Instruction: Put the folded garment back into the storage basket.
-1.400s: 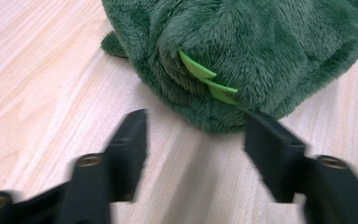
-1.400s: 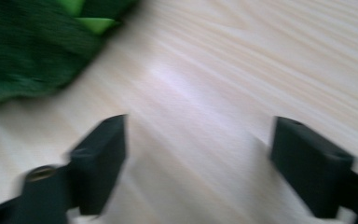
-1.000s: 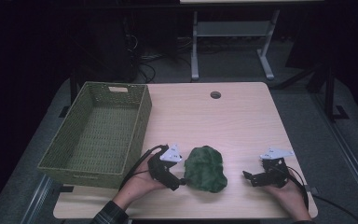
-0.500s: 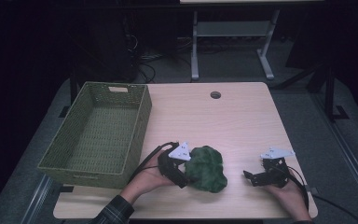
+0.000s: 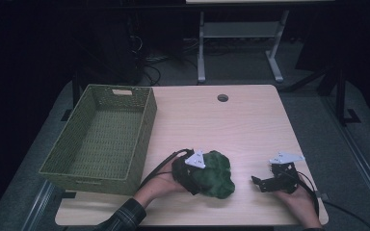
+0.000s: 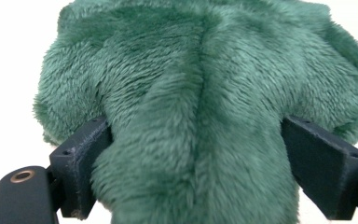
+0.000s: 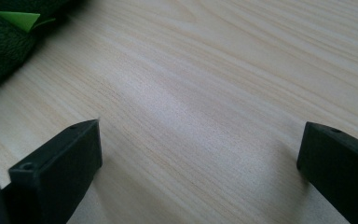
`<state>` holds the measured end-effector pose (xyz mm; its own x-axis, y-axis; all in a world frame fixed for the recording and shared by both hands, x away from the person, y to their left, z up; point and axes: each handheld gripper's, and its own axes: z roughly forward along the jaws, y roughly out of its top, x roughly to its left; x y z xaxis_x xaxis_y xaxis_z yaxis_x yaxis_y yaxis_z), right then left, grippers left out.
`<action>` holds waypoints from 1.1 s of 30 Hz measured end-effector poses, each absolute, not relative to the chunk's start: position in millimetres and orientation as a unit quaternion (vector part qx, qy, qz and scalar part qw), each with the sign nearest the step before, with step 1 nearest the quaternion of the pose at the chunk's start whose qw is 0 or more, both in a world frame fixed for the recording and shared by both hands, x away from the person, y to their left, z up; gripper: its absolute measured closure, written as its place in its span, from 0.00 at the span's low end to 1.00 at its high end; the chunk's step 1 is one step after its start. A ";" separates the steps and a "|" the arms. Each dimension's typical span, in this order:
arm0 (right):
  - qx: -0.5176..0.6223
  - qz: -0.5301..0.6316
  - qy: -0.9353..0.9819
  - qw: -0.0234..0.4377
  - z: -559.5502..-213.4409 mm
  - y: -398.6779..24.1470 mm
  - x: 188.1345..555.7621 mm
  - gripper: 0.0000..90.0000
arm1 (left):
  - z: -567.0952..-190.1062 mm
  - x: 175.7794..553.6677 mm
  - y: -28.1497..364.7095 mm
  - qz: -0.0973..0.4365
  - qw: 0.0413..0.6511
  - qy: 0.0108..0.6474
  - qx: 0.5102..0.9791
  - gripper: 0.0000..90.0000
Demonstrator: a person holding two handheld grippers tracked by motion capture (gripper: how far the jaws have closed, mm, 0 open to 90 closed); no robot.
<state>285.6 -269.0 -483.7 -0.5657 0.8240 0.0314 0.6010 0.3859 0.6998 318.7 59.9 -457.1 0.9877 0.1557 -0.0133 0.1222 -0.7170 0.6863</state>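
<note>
A woven green basket (image 5: pixel 101 139) sits at the worktop's (image 5: pixel 231 125) left edge. Just right of it, near the front edge, the left gripper (image 6: pixel 193 158) has its fingers (image 6: pixel 81 154) spread wide around a fuzzy green plush toy (image 6: pixel 205 93), pressing into its fur on both sides. Farther right, apart from the toy, the right gripper (image 7: pixel 200 163) rests low with fingers (image 7: pixel 63 163) wide open over bare wood.

An empty green woven basket (image 5: pixel 101 139) sits at the left of the wooden table (image 5: pixel 231 125).
</note>
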 end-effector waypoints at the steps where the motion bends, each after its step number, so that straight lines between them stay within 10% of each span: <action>1: 0.437 0.341 0.816 0.163 -483.7 -269.0 285.6 0.00 | -458.3 319.0 59.9 0.021 0.368 0.076 0.926 0.14; 17: 0.429 0.342 0.821 0.160 -483.6 -268.0 285.0 0.00 | -468.8 320.8 61.2 0.020 0.355 0.080 0.931 0.20; 33: 0.430 0.342 0.820 0.159 -483.5 -267.8 284.9 0.00 | -462.9 318.4 65.3 0.019 0.352 0.092 0.931 0.62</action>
